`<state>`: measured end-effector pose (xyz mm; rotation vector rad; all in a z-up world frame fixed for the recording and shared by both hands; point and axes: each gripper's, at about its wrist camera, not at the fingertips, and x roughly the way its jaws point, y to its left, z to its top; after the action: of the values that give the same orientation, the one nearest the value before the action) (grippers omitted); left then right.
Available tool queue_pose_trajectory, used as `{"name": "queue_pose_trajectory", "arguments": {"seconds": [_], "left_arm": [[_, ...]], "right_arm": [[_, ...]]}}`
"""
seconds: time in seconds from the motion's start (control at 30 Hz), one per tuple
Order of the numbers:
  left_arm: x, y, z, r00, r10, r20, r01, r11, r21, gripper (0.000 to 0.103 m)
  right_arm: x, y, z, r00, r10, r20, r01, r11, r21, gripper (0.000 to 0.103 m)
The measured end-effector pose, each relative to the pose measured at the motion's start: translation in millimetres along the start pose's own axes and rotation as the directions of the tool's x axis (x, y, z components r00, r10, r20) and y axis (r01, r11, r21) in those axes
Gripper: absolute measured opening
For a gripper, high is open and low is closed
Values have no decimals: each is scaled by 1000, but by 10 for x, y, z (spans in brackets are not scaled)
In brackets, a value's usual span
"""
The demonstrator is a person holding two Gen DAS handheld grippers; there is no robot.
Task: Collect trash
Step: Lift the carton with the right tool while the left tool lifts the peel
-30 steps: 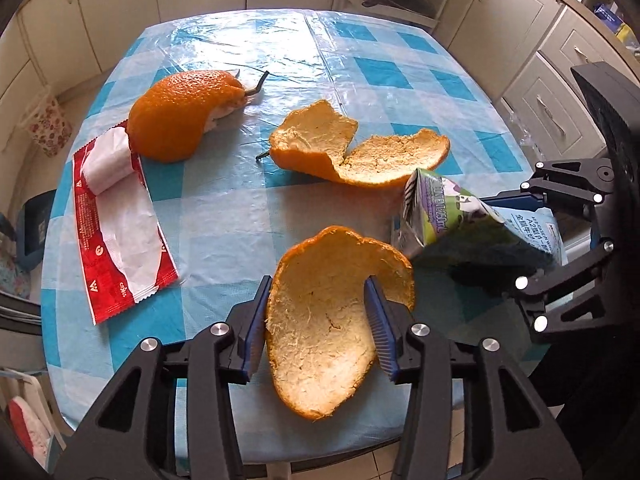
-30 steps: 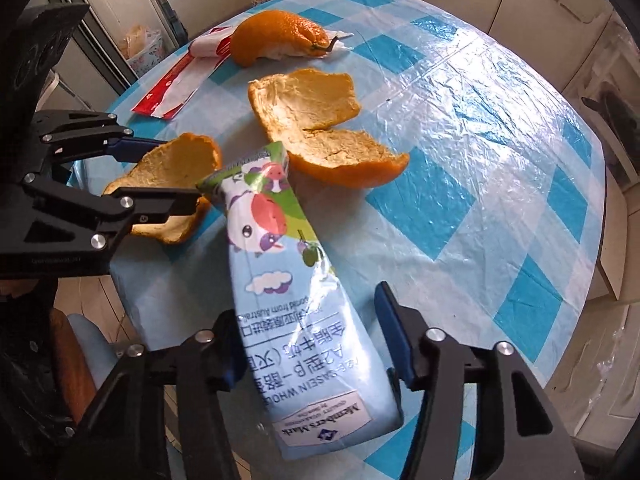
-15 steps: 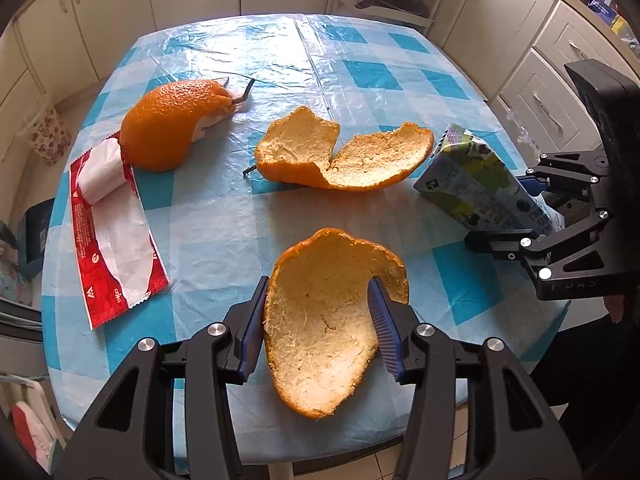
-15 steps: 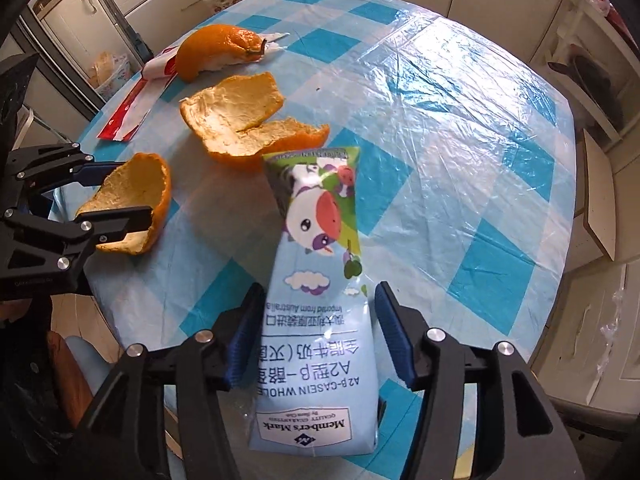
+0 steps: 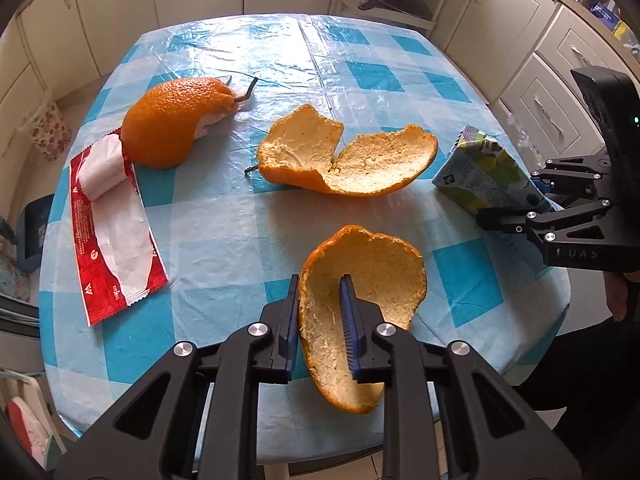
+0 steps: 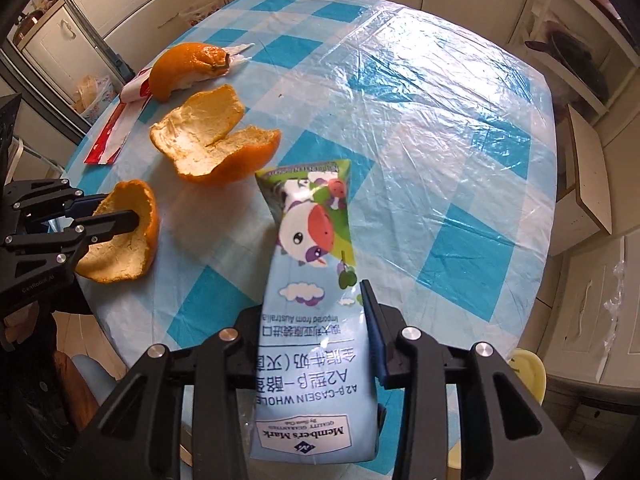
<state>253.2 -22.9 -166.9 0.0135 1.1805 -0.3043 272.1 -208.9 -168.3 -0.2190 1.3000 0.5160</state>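
My left gripper (image 5: 320, 300) is shut on the left edge of a curved orange peel (image 5: 372, 276) at the table's near edge; it also shows in the right wrist view (image 6: 128, 236). My right gripper (image 6: 316, 308) is shut on a flattened milk carton (image 6: 316, 280) with a cartoon cow, held at the table's right side; the carton shows in the left wrist view (image 5: 480, 176). A wide split peel (image 5: 348, 160) lies mid-table. A humped peel piece (image 5: 172, 120) and a red and white wrapper (image 5: 112, 220) lie at the left.
The table (image 5: 360, 60) has a blue checked cloth under clear plastic. White cabinets (image 5: 560, 60) surround it. A shelf with a dark pan (image 5: 400, 0) stands beyond the far edge. A yellow stool (image 6: 528, 368) stands below the right edge.
Both grippers have closed: the left onto the near orange peel, the right onto the milk carton. The right gripper with the carton moved away from the left gripper, toward the table's right side.
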Motion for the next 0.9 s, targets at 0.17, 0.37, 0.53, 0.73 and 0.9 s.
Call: {"name": "queue_pose_trajectory", "arguments": {"seconds": [0.17, 0.37, 0.53, 0.73, 0.9], "left_arm": [[36, 4, 14, 1000, -3, -2, 3, 1000, -11, 50], [14, -67, 18, 1000, 3, 25, -3, 1000, 12, 14], [23, -97, 23, 998, -54, 13, 54, 998, 19, 26], [84, -243, 42, 999, -40, 11, 39, 998, 49, 14], [-41, -329, 89, 997, -48, 65, 45, 998, 51, 8]], "right_arm": [[9, 59, 2, 1000, 2, 2, -1, 1000, -12, 41], [-31, 73, 4, 1000, 12, 7, -11, 1000, -13, 38], [8, 51, -3, 1000, 10, 1, -10, 1000, -15, 40], [10, 48, 11, 1000, 13, 14, -13, 1000, -4, 37], [-90, -1, -56, 999, 17, 40, -17, 1000, 13, 37]]}}
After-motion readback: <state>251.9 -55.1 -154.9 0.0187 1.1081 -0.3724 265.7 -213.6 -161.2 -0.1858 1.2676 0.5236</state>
